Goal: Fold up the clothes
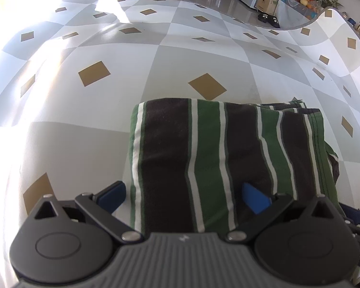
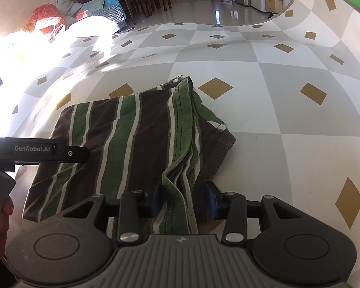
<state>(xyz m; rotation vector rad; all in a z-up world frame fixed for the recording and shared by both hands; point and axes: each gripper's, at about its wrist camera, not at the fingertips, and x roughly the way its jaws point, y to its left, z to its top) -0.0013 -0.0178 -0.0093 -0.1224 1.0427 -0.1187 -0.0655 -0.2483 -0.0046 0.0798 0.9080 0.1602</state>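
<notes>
Left gripper (image 1: 183, 198) spread wide, blue pads straddling near edge of striped garment (image 1: 204, 158), gripping nothing. Right gripper (image 2: 184, 200) partly closed around bunched green hem, pads (image 2: 210, 198) near cloth; firm pinch could not be told. Garment lay on checkered tablecloth (image 2: 288, 110), already compact layered rectangle, dark sleeve (image 2: 222, 139) poking out right side. Judged late stage: main folds in, stray sleeve and raised hem left to tidy. Beyond: glossy floor (image 2: 204, 12), chairs.

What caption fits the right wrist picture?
Right gripper open around a bunched edge of the striped shirt on the checkered cloth.
</notes>
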